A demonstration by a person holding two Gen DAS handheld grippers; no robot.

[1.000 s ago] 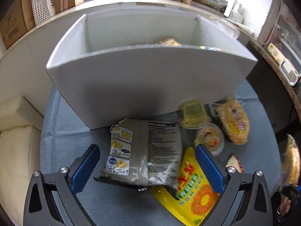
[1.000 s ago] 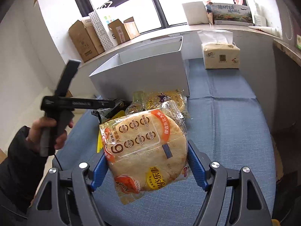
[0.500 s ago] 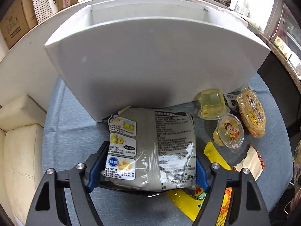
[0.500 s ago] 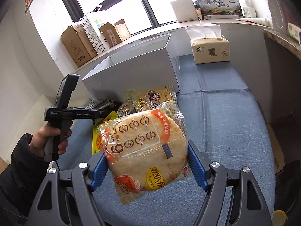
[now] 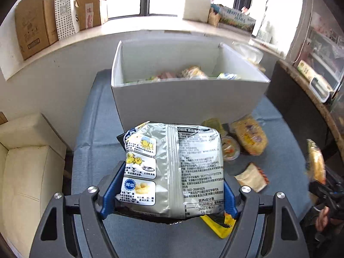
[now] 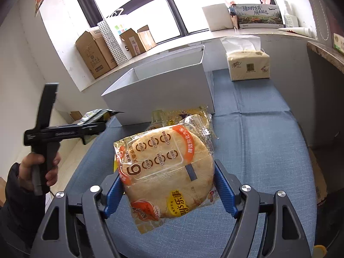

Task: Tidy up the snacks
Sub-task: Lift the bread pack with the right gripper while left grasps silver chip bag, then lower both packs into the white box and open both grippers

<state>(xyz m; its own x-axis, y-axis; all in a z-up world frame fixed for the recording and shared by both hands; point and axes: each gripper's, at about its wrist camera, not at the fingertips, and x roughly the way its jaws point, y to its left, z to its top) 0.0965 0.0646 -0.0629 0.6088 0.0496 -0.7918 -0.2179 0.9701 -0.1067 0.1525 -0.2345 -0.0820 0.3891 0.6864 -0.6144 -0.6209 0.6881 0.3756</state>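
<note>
Snacks were the job, and each hand-held gripper carried one. At lower centre of the left wrist view, the left hand-held gripper (image 5: 169, 195) was clenched on a silver foil snack bag with yellow pictures (image 5: 172, 169), blue pads pressing both its edges, probably so the puffy pack would not slip on the way to the white open-topped cardboard box (image 5: 189, 99) at upper centre, which already held several packets. Loose snacks lay on the blue cloth tabletop (image 5: 94, 129) just right of the bag. In the right wrist view, the right hand-held gripper (image 6: 169, 191) grasped a clear-wrapped round rice cracker pack with orange print (image 6: 165, 172), held clear of the tabletop.
</note>
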